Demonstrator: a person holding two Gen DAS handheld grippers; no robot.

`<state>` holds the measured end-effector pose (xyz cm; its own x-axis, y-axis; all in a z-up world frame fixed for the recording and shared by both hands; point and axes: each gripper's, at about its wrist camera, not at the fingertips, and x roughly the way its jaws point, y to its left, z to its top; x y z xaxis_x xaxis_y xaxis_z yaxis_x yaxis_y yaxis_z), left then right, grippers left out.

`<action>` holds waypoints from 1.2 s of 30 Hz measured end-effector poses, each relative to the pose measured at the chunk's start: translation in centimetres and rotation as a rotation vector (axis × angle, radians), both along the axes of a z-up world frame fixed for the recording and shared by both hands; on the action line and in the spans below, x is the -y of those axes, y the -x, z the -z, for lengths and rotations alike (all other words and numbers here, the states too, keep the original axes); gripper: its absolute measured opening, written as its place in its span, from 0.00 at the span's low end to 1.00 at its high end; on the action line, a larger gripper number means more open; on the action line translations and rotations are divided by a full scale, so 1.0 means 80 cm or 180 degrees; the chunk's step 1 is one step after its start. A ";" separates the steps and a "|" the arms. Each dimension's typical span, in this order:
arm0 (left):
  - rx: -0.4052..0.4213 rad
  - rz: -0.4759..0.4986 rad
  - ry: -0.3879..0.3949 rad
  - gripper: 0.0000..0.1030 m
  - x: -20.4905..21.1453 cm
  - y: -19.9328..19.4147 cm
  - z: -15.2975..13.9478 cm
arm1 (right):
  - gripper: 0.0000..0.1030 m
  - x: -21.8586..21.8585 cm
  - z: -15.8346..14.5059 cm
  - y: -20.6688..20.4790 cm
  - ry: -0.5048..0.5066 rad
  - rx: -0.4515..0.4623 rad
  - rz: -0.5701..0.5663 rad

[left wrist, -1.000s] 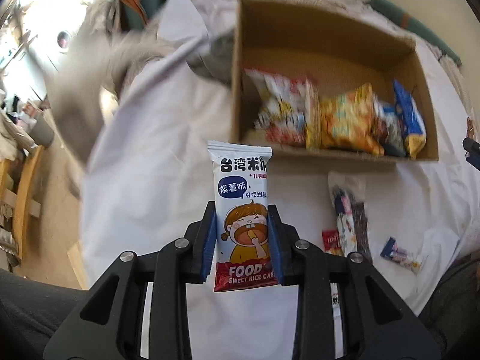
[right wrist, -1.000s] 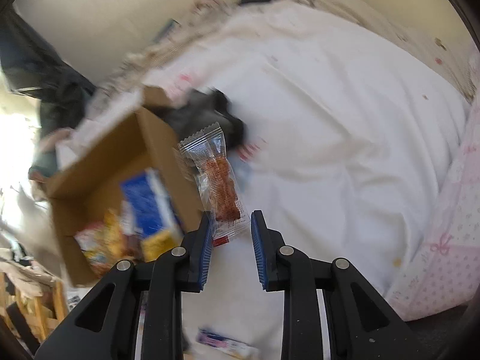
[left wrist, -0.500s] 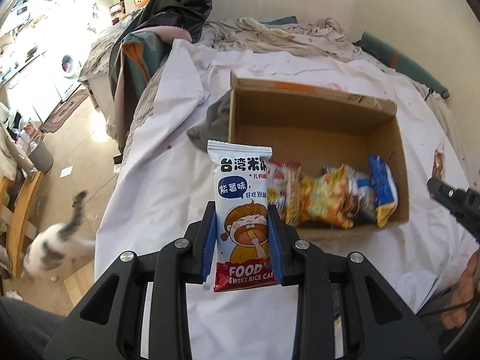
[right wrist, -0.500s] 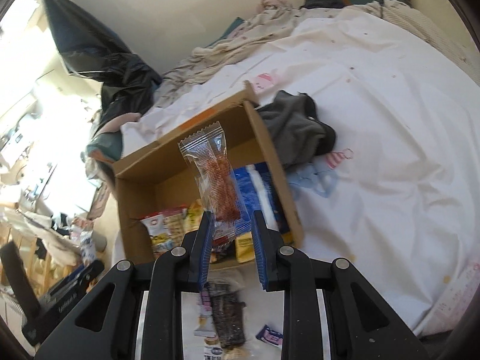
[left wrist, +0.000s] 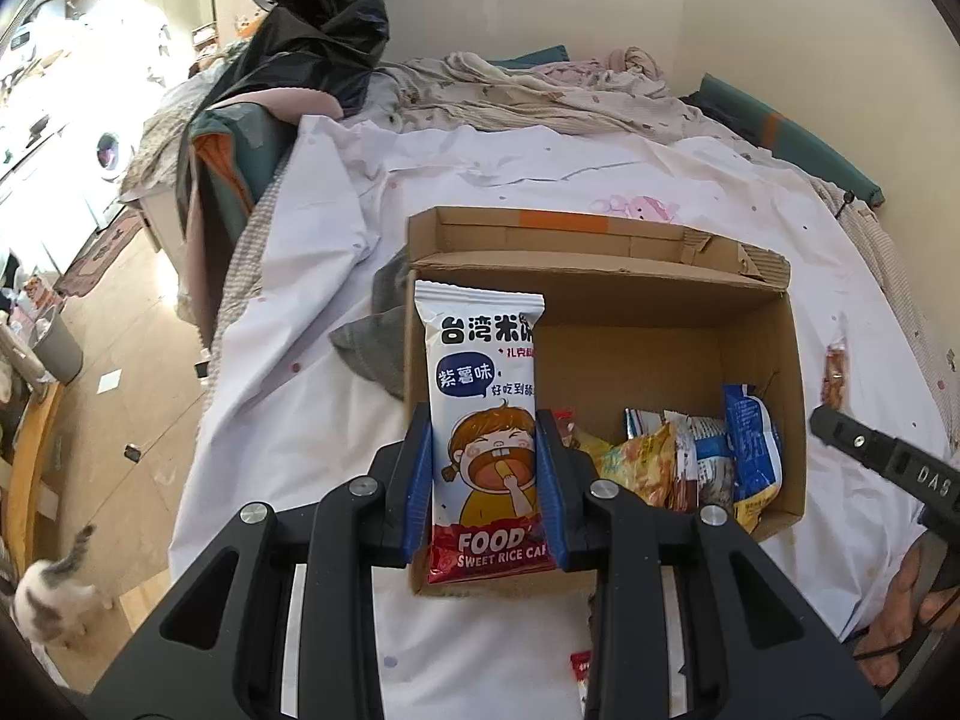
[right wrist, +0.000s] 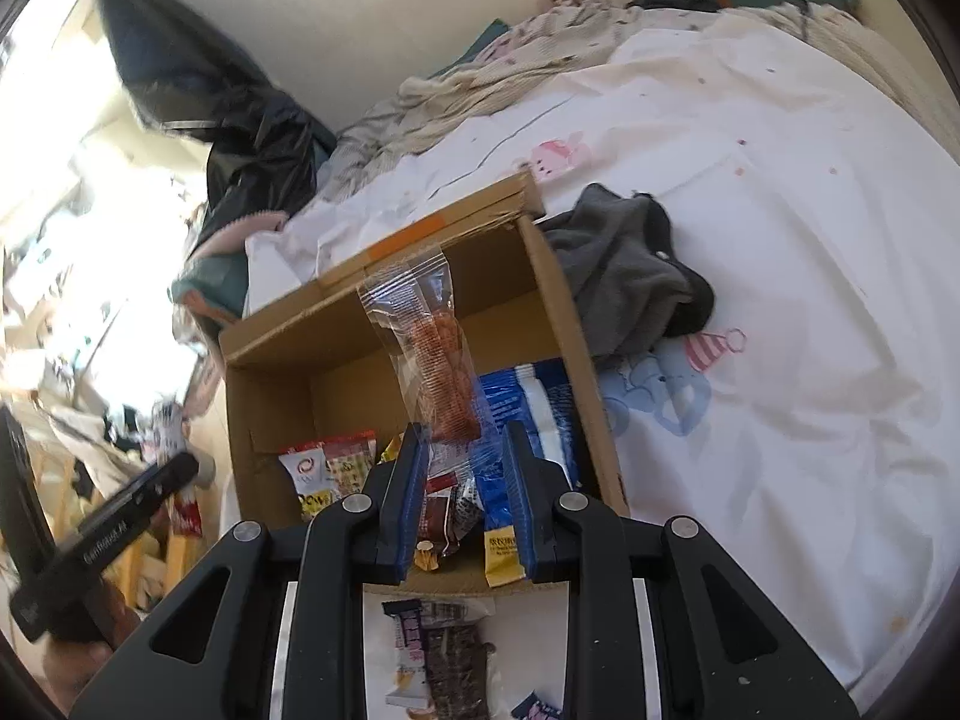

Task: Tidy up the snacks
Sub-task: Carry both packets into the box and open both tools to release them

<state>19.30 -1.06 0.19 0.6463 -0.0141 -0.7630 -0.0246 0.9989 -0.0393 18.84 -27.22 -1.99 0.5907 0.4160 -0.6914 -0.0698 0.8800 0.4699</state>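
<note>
My left gripper (left wrist: 483, 480) is shut on a white sweet rice cake packet (left wrist: 485, 420) with a cartoon face, held upright in front of the cardboard box's (left wrist: 600, 264) left wall. My right gripper (right wrist: 467, 492) is shut on a clear packet of red-orange snack (right wrist: 441, 372), held above the front of the same box (right wrist: 420, 300). Several snack bags (left wrist: 690, 456) stand along the box's near side, among them a blue one (right wrist: 528, 420). The right gripper also shows at the right edge of the left wrist view (left wrist: 882, 462).
The box sits on a bed with a white sheet (left wrist: 750, 198). A grey cloth (right wrist: 630, 276) lies beside the box. Loose snack packets (right wrist: 444, 654) lie on the sheet in front of it. A cat (left wrist: 48, 594) is on the floor at left.
Both grippers, still holding their packets, have drawn back and risen, so the box now sits lower and nearer the centre of each view. The cat has moved down-left.
</note>
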 end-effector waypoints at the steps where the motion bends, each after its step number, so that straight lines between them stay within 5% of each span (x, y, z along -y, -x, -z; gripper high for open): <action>1: -0.0003 0.0025 -0.0006 0.26 0.002 -0.004 0.005 | 0.26 -0.006 0.002 -0.002 0.0017 -0.0005 -0.0053; 13: 0.0033 0.0151 0.0031 0.27 0.009 -0.020 0.045 | 0.26 -0.059 0.044 -0.006 -0.0152 -0.0342 -0.0562; 17: -0.0096 0.0127 0.0187 0.27 0.007 -0.025 0.055 | 0.26 -0.062 0.052 -0.008 -0.0199 -0.0416 -0.0608; 36: -0.0191 0.0170 0.0174 0.28 0.011 -0.023 0.064 | 0.30 -0.063 0.059 -0.015 -0.0420 -0.0500 -0.0582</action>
